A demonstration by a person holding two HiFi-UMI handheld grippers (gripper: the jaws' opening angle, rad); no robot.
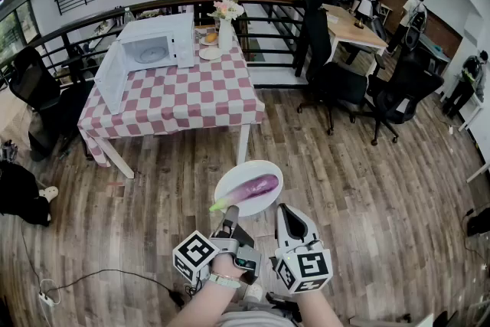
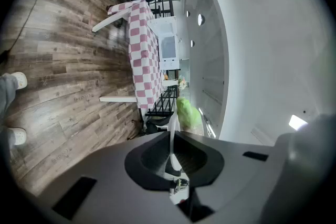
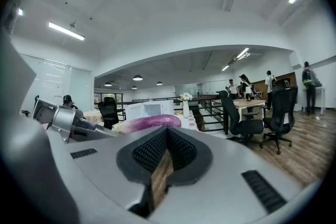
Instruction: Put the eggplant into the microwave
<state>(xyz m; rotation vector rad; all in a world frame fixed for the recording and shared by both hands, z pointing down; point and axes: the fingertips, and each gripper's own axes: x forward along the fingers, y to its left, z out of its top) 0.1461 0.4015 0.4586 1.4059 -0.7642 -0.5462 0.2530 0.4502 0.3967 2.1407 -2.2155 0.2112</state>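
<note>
So, in the head view, you stand well short of the table. The microwave sits at its far left with the door swung open toward you, ready to be loaded. The eggplant is not in it yet. It lies on a white plate just ahead of your hands, stem end to the left. Your left gripper bites the plate's near rim, which is why the plate hangs level in the air. Your right gripper sits at the near right rim. I judge it is there to steady the plate, though this view does not show whether it bears any weight.

Next, the left gripper view lies on its side, because that hand is rolled so the jaws close from above and below. The left gripper is clamped on the plate, whose thin rim shows edge-on in the seam. The eggplant's green stem is just beyond it, and the table and microwave are far off.

Last, the right gripper view is upright. The right gripper has its jaws together with nothing between them, only a sliver of floor showing through. With its seam standing upright, it could not pinch a flat plate. The eggplant shows just over the jaw tops with the microwave far behind it, so you are aimed at the goal. I judge this is the carry, with the walk to the table yet to do.
</note>
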